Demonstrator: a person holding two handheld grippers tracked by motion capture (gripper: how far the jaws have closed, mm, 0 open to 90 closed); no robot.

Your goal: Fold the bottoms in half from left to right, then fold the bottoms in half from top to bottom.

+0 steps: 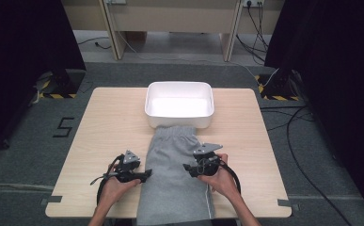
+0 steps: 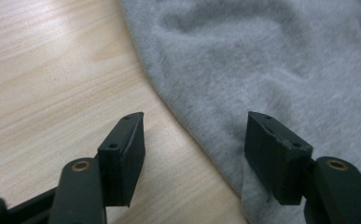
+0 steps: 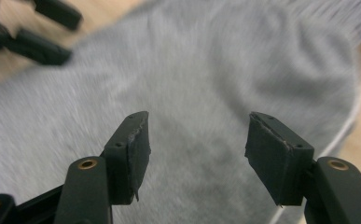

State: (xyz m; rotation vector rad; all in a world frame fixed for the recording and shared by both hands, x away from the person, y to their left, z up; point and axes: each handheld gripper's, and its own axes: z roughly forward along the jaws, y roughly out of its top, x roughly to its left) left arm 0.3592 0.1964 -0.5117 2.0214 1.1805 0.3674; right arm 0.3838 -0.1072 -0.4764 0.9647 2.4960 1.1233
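While both hands rest low on the wooden bench (image 1: 109,122), a pair of grey shorts (image 1: 177,174) lies flat down its middle, waistband touching the near wall of a white tub (image 1: 179,104) and hem hanging over the near edge. At the shorts' left edge, the left gripper (image 2: 194,140) has its jaws spread wide, one over bare wood, the other over the cloth, with nothing pinched between them. Over the shorts' right half, the right gripper (image 3: 197,144) hangs with jaws also apart, grey fabric beneath them but not clamped.
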